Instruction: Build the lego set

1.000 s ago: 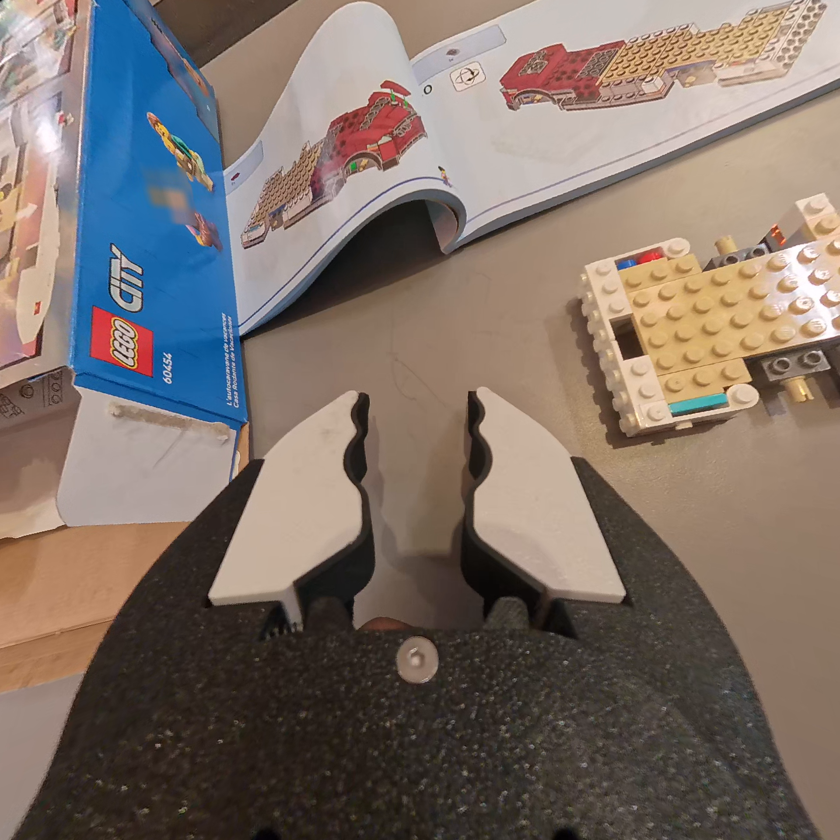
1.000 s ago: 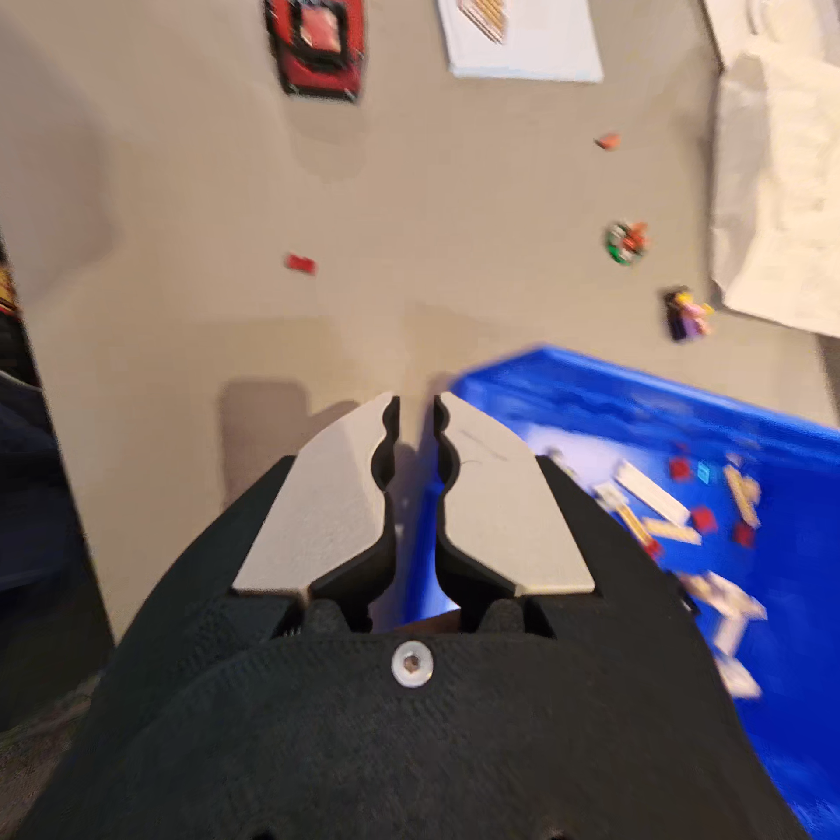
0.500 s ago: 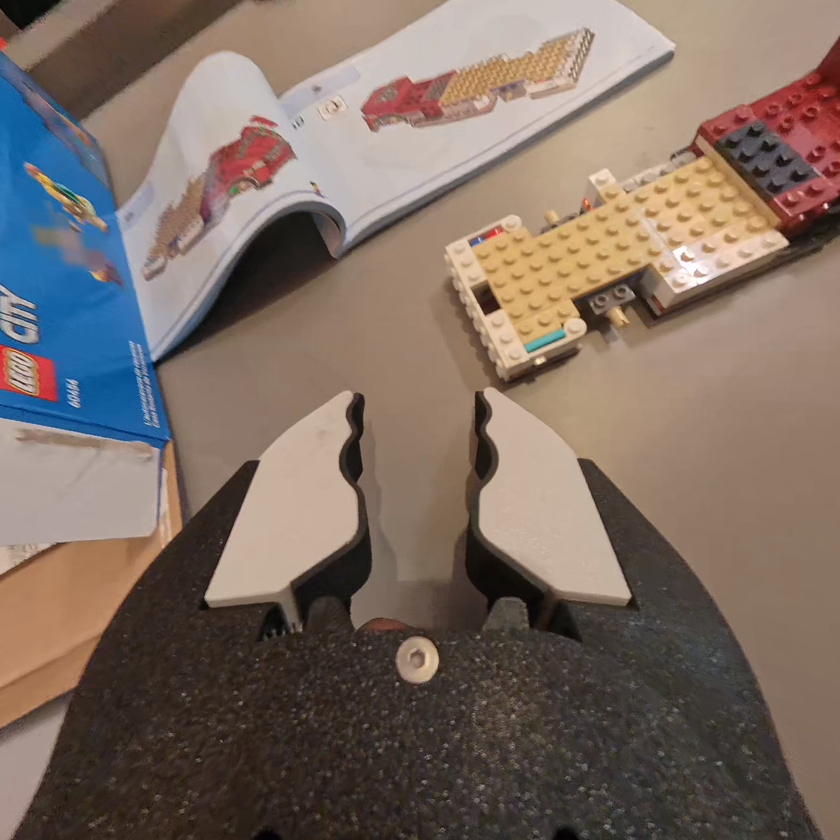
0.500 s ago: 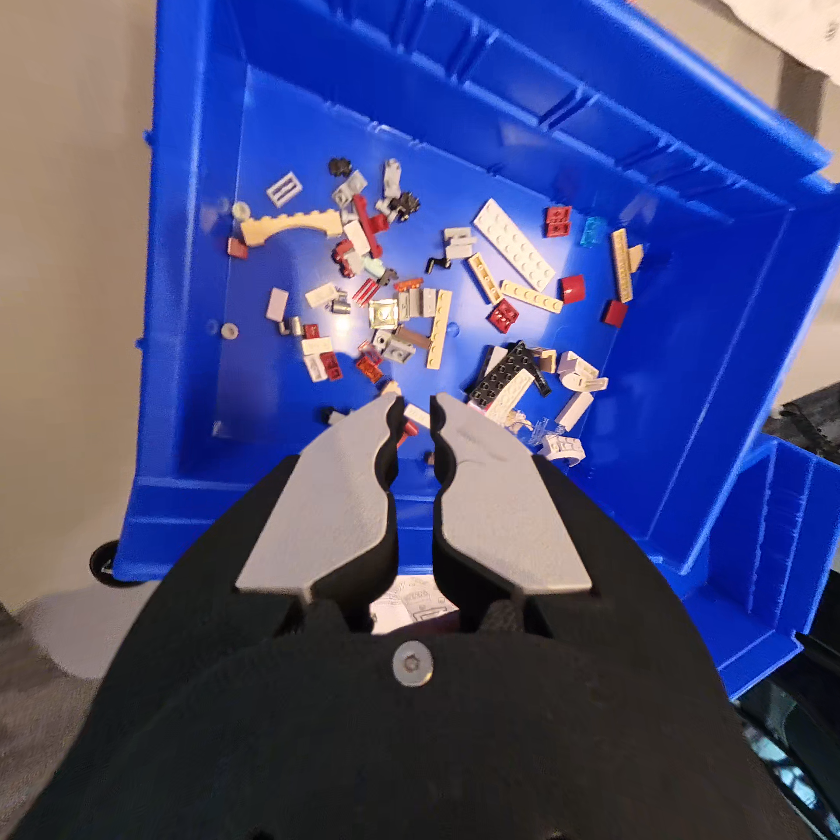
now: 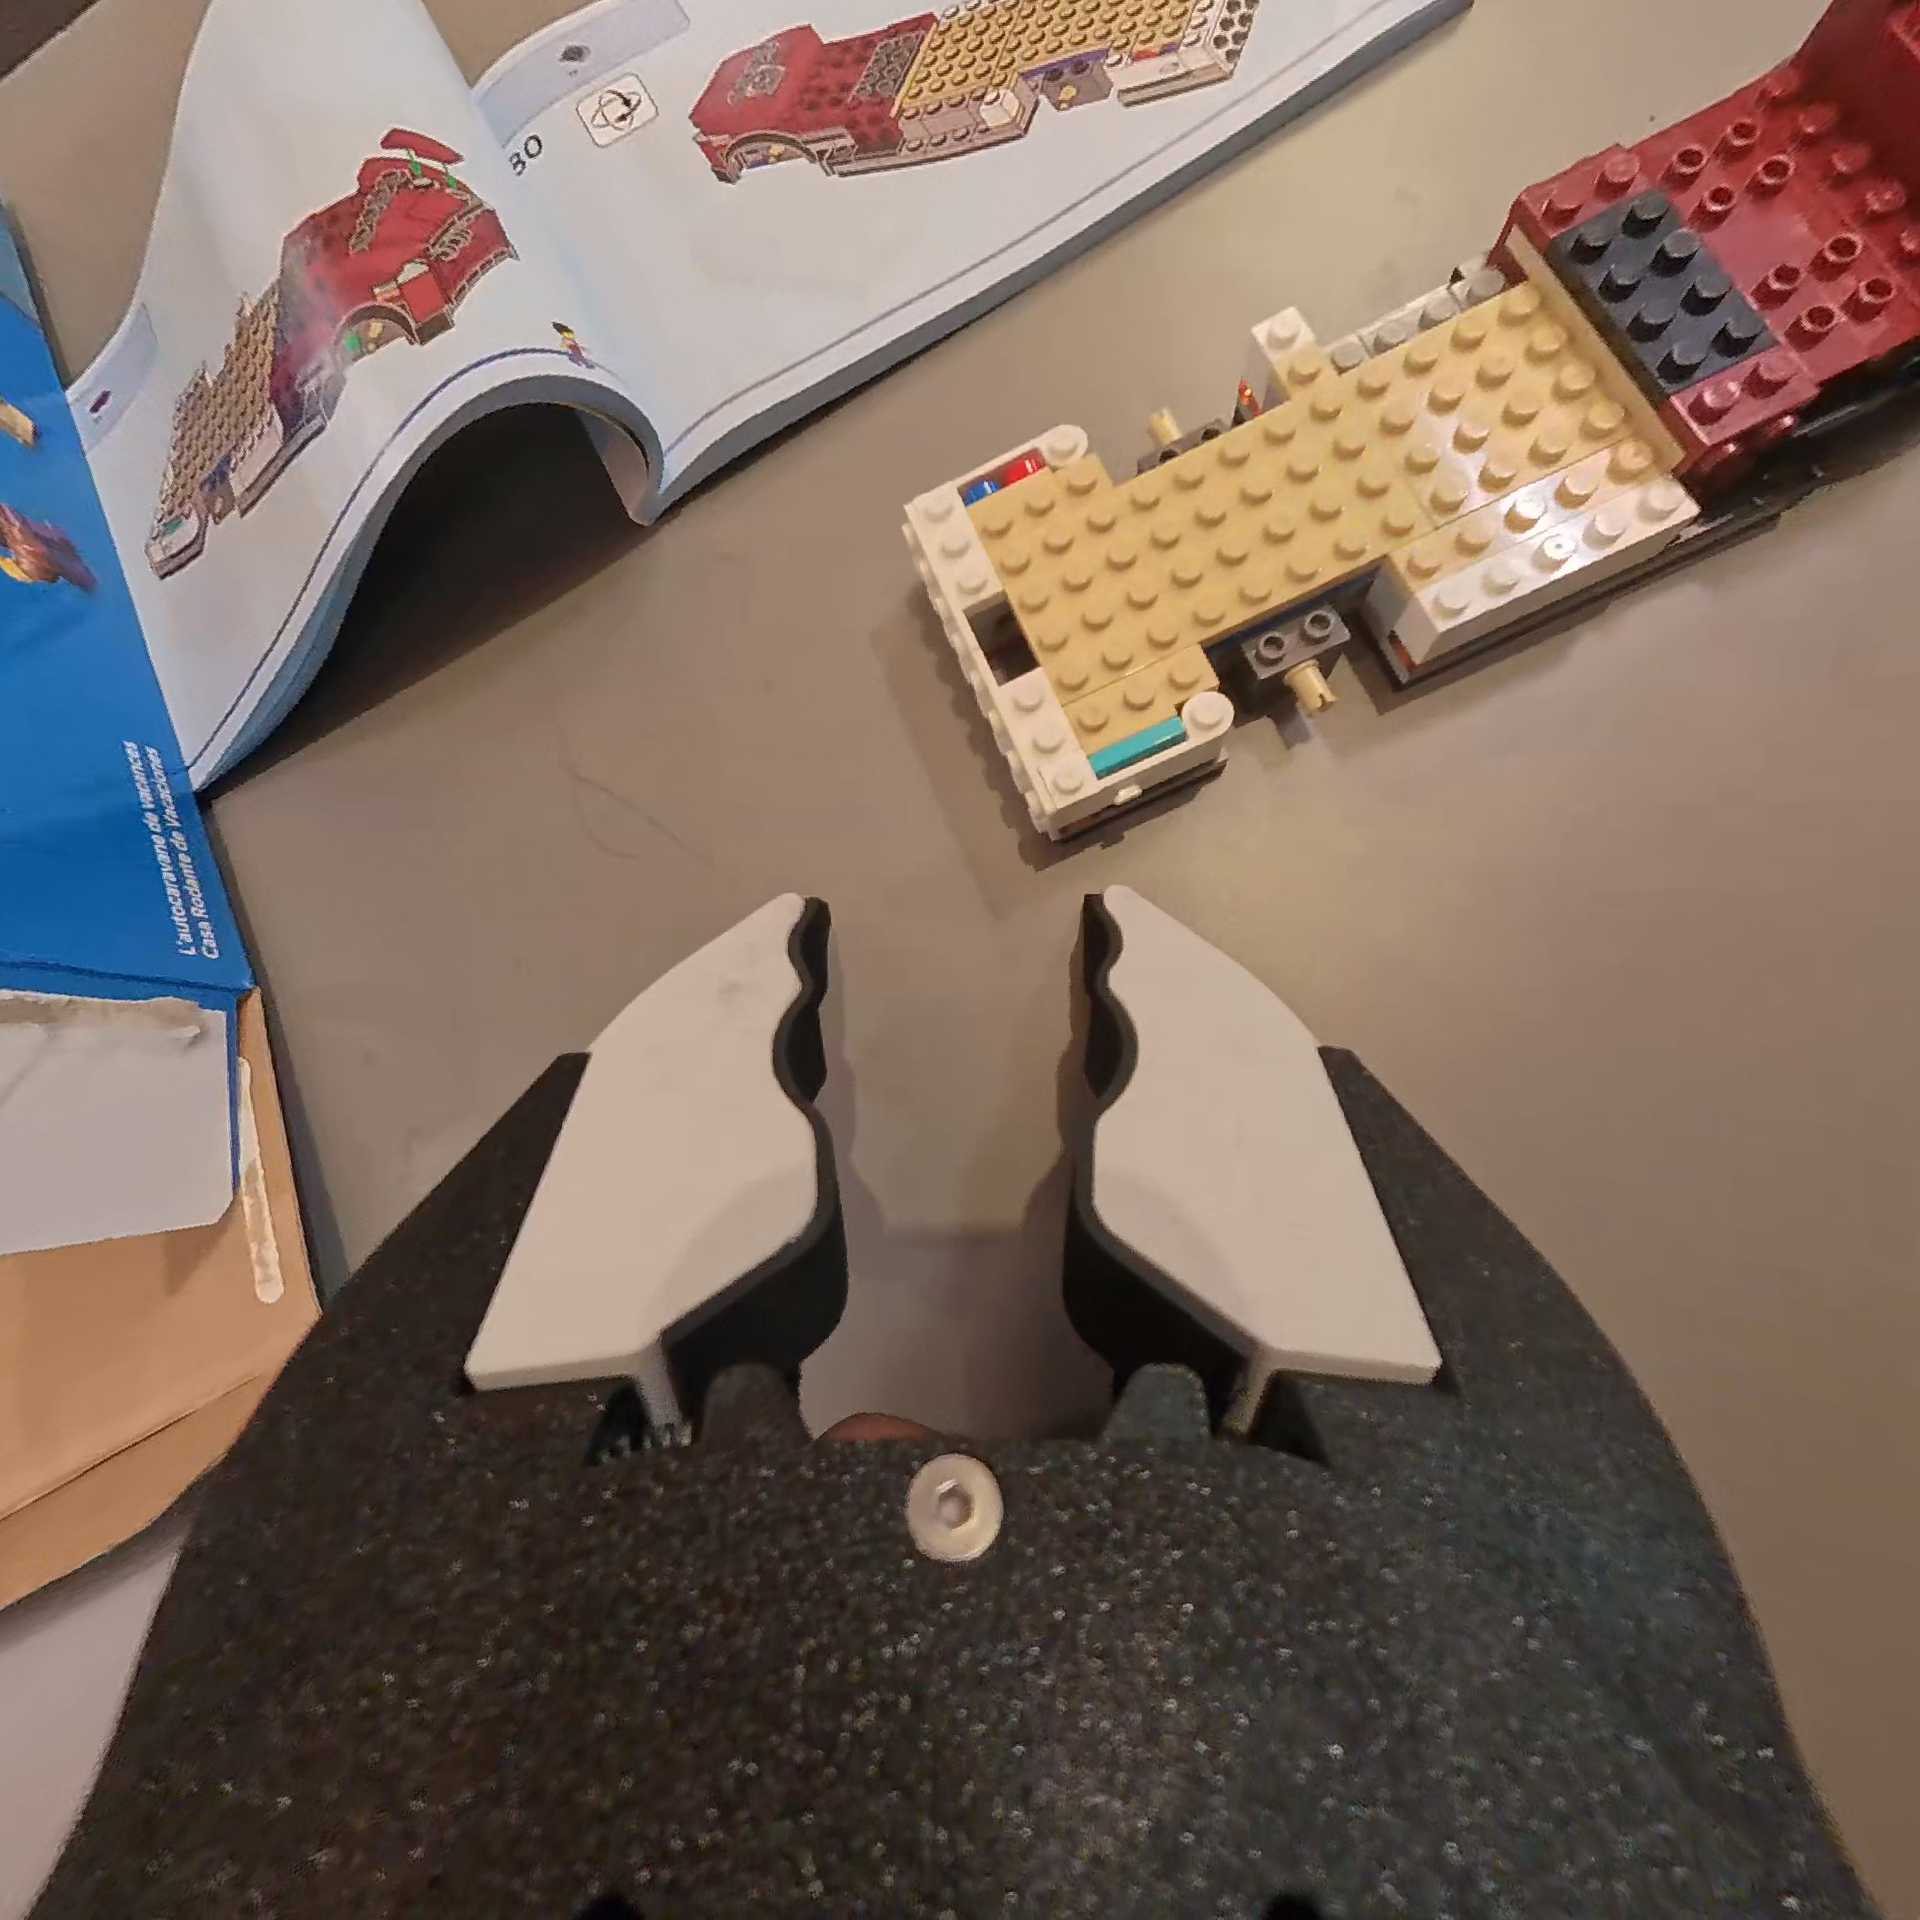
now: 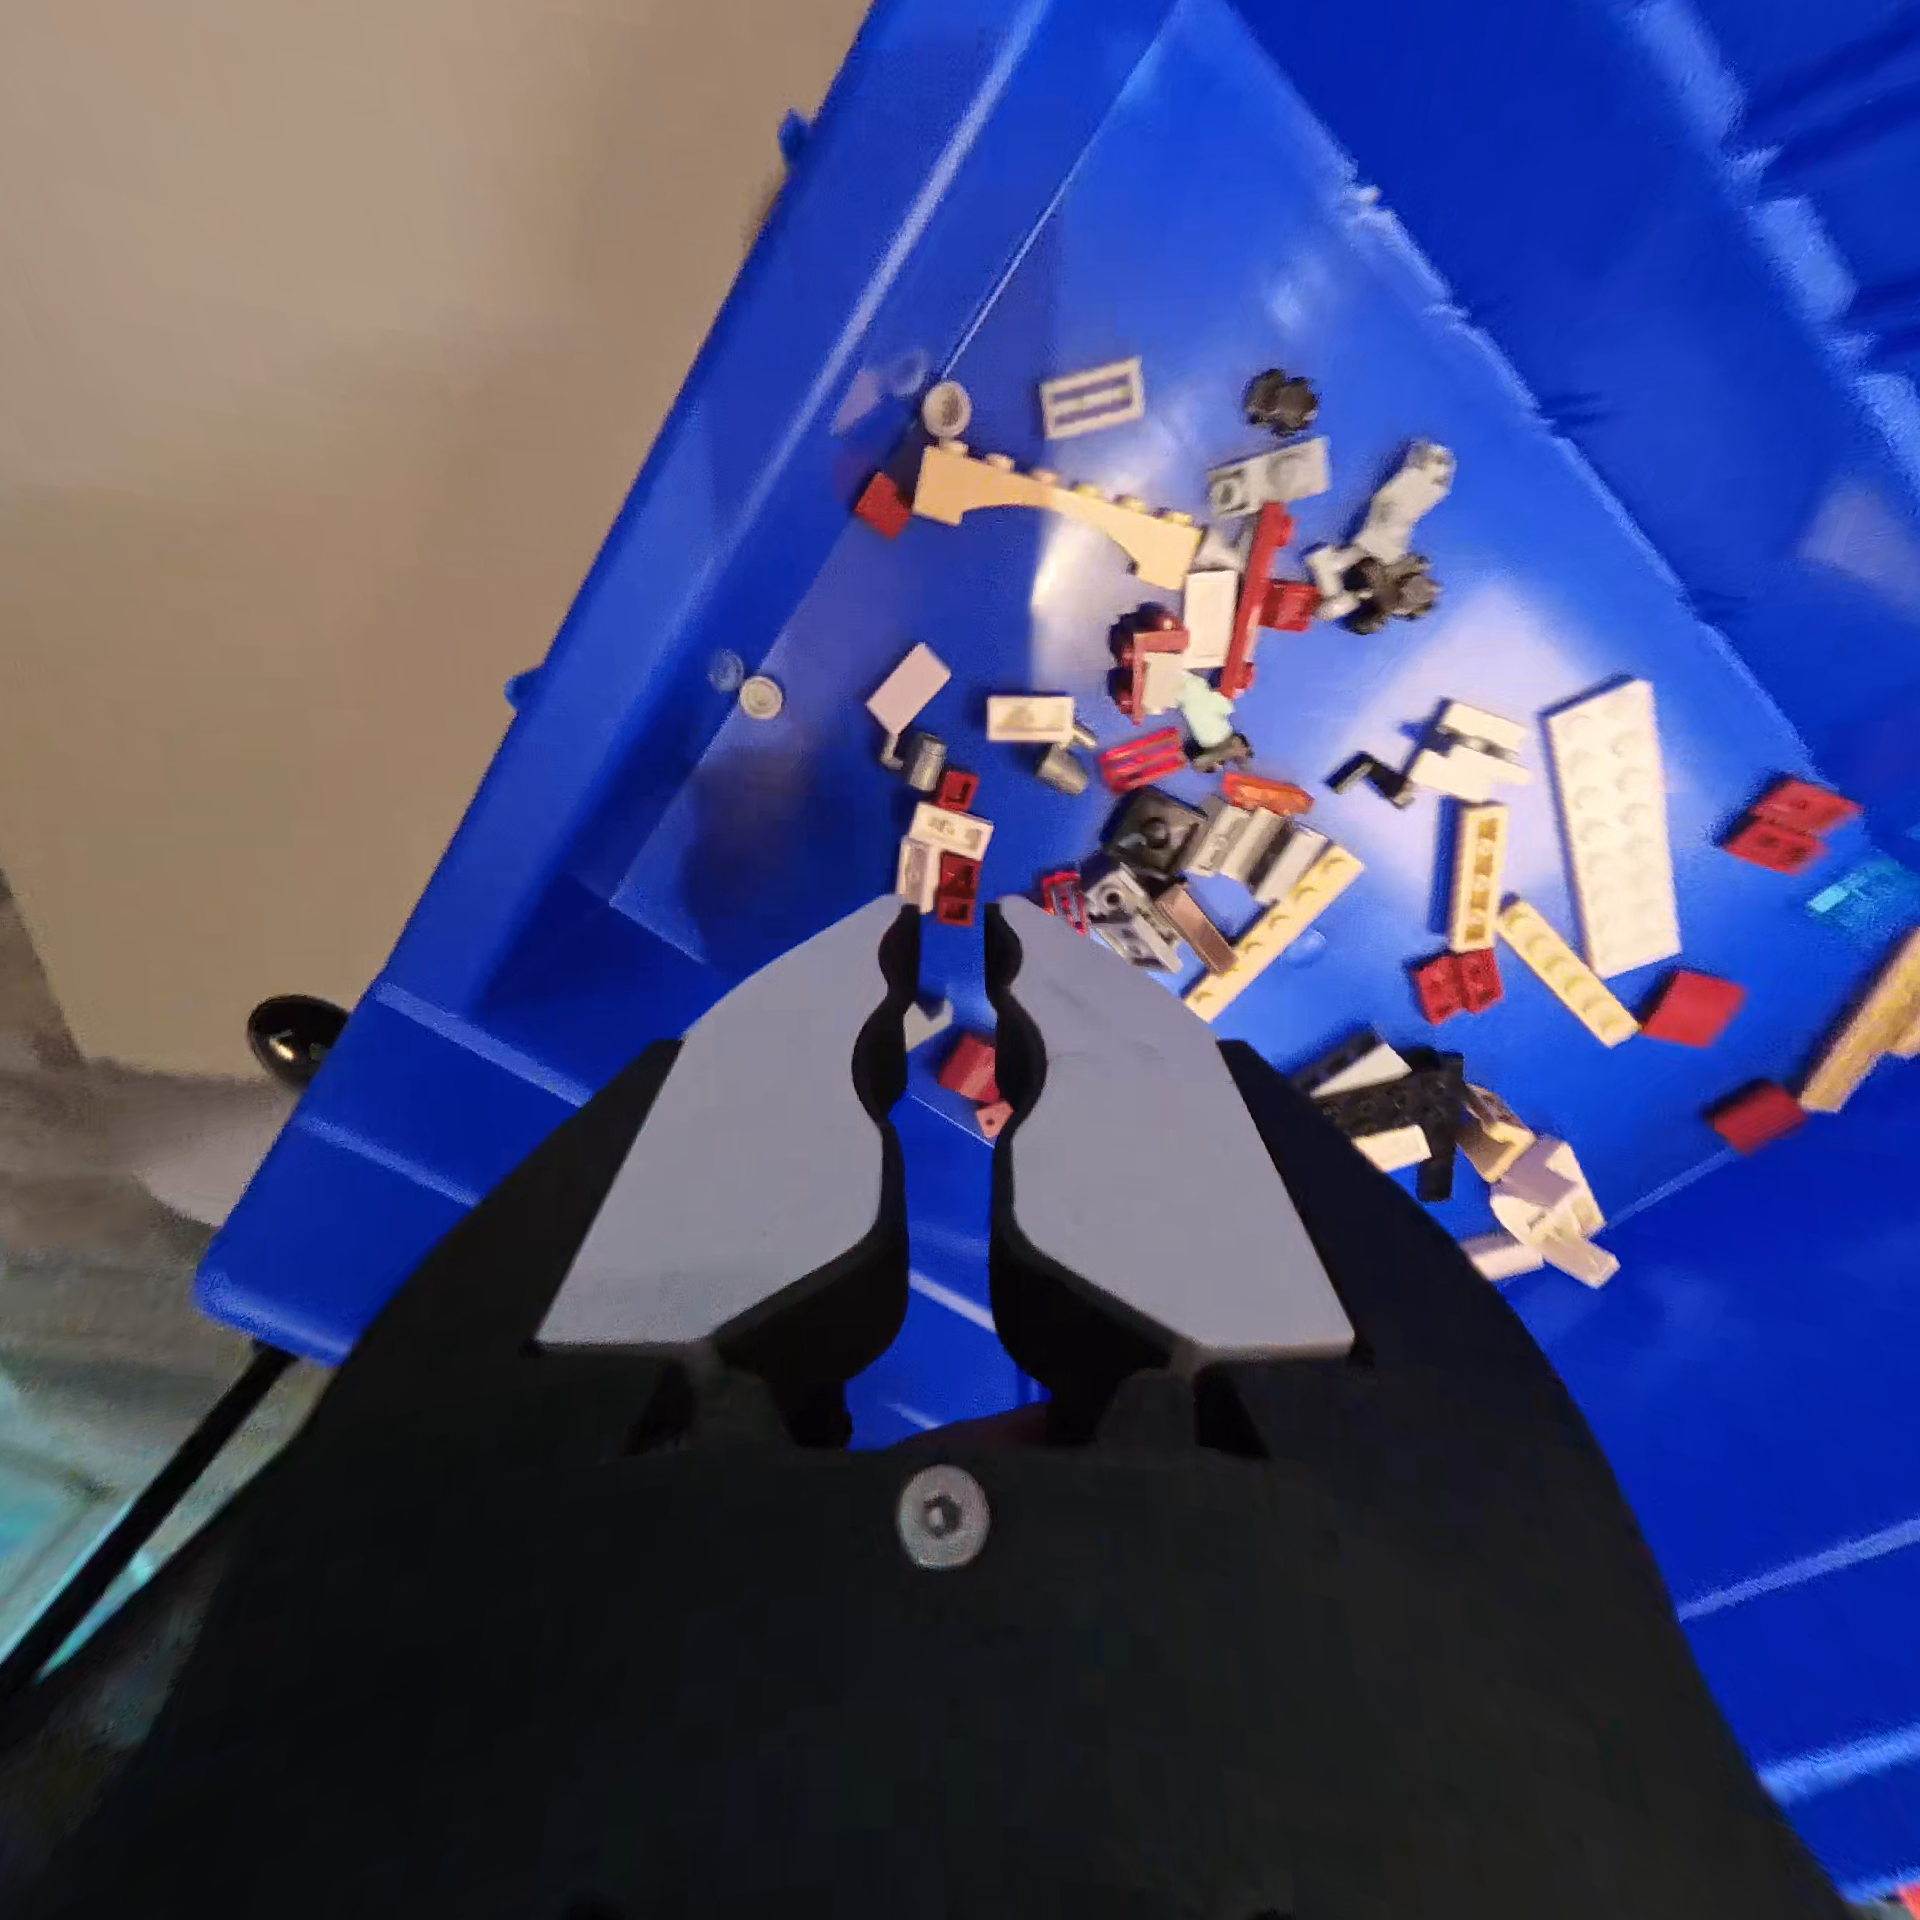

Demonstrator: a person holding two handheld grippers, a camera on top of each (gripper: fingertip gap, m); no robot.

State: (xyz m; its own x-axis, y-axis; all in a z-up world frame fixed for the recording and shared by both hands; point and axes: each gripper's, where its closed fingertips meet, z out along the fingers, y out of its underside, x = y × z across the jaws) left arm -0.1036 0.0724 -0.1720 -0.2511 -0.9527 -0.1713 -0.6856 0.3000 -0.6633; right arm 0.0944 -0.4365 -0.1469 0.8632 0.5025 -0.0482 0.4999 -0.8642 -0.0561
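The blue bin point(image 6: 582, 935) now looks bigger and more tilted in the right wrist view than half a second ago, when nearly all of it showed. A second ago only 1 corner of it showed, beside the bare bench point(image 6: 312, 416). In the left wrist view the brick model point(image 5: 1299, 520) sat farther off half a second ago, and now it is closer. A second ago only its near end showed at the right edge.

The left gripper point(image 5: 956, 914) hangs over the grey bench point(image 5: 623, 831). Its jaws are wide apart with nothing between them. The white end of the brick model lies just past the right fingertip, not touching it.

The right gripper point(image 6: 951, 914) hangs over the blue bin. Its jaws are a little apart and nothing is pinched in them. A small red and white brick clump point(image 6: 945, 862) lies just past the tips. 1 dark red brick point(image 6: 971, 1065) shows in the gap, down on the bin floor.

There is 1 bin, 1 open instruction book point(image 5: 727, 260), 1 blue box point(image 5: 83, 727) and 1 brick model. The loose bricks point(image 6: 1351, 779) in the bin are too many and too blurry to count.
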